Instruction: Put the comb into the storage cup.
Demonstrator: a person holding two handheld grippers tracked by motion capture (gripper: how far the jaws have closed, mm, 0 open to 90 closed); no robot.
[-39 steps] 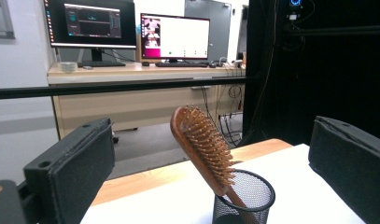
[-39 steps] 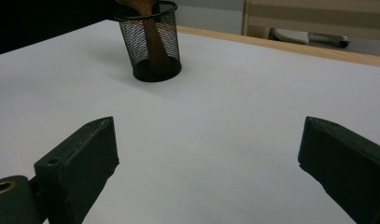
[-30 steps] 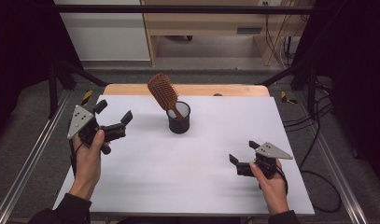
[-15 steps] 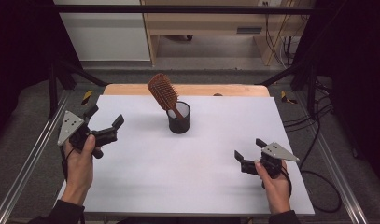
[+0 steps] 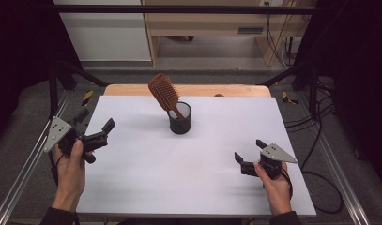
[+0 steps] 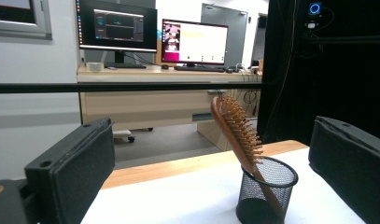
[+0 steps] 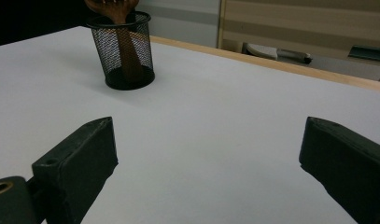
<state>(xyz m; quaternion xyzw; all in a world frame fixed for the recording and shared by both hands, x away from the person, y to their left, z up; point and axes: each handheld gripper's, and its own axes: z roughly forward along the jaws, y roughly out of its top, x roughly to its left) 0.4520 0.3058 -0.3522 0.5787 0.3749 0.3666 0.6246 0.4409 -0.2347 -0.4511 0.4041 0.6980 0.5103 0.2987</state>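
Observation:
A wooden hairbrush [image 5: 161, 90] stands handle-down and leaning left in a black mesh cup [image 5: 180, 119] at the middle of the white table [image 5: 188, 187]. My left gripper [image 5: 95, 119] is held open above the table's left edge, well apart from the cup. In the left gripper view the hairbrush [image 6: 236, 128] and the cup [image 6: 267, 191] lie between the wide-apart jaws, farther off. My right gripper [image 5: 248, 149] is open low over the front right of the table, nothing between its jaws. The right gripper view has the cup [image 7: 124, 51] at upper left.
A wooden strip [image 5: 226, 90] runs along the table's far edge. Metal frame rails [image 5: 24, 168] flank the table, and cables [image 5: 320, 140] lie on the floor at the right. Beyond the table stands a desk [image 6: 145, 74] with monitors.
My left gripper has drawn back to the left and toward the person, away from the cup. The right gripper has shifted slightly to the right. Brush and cup have not moved.

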